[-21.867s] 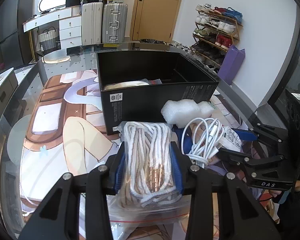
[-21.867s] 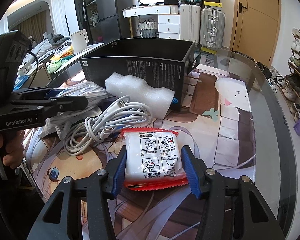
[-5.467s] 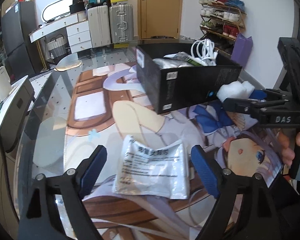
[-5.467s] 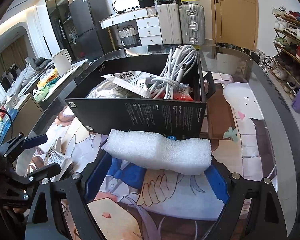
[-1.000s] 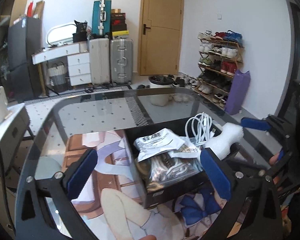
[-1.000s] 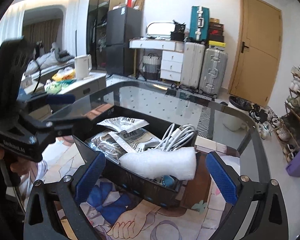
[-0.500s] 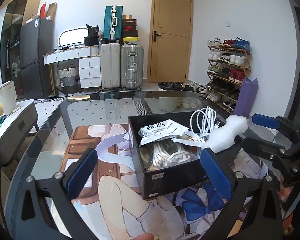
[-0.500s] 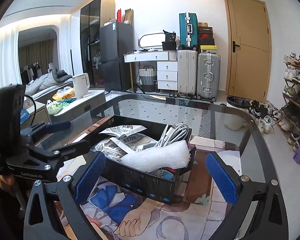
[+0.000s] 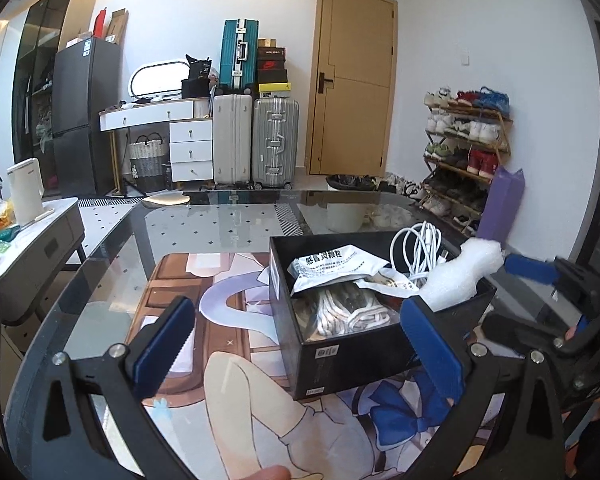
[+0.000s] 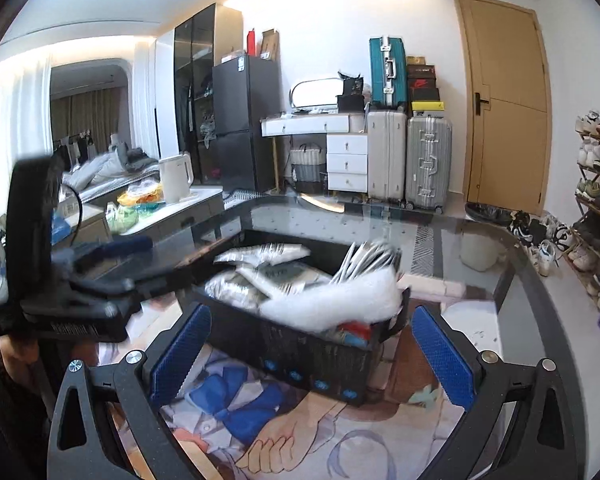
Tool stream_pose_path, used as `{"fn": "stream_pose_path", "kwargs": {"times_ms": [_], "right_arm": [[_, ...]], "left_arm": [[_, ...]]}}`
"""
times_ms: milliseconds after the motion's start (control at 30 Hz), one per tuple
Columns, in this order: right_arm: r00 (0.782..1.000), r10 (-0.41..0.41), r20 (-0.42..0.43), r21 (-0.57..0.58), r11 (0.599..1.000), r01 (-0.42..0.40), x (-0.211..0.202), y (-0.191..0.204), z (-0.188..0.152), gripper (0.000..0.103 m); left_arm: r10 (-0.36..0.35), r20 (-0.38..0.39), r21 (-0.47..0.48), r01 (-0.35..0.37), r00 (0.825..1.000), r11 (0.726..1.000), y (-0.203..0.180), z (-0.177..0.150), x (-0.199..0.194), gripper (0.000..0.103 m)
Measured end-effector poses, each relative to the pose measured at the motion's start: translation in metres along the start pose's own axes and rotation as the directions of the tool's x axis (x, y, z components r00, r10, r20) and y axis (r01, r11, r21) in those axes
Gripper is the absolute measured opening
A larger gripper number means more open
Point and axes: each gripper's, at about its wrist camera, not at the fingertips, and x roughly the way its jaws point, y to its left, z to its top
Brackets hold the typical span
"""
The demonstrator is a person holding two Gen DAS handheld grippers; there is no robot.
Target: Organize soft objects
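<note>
Two tongs, left (image 9: 300, 344) and right (image 10: 314, 350), both spread and empty; one black box (image 9: 352, 356) mid-frame holds one foam piece (image 9: 460, 276), one white cable coil (image 9: 418, 246), several packets.

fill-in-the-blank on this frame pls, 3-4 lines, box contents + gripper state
1. The white foam piece rests across the rim of the ____ box.
2. Both the left gripper and the right gripper are ____ and hold nothing.
3. The coiled cable standing up in the box is ____ in colour.
4. The box sits on a ____-topped table.

Missing words: black; open; white; glass
</note>
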Motion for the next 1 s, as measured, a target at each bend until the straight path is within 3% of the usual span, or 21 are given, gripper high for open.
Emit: {"fn": "stream_pose_path", "kwargs": {"times_ms": [233,1000], "right_arm": [[0.999,-0.005,0.044,-0.014,1.0,0.006,-0.008,0.004,0.0,0.102],[0.998,-0.003,0.058,0.015,1.0,0.002,-0.016,-0.004,-0.003,0.102]], "left_arm": [[0.001,0.004,-0.006,-0.001,1.0,1.0,0.0,-0.001,0.0,0.103],[0.001,0.002,-0.02,-0.001,1.0,1.0,0.0,-0.002,-0.002,0.103]]}}
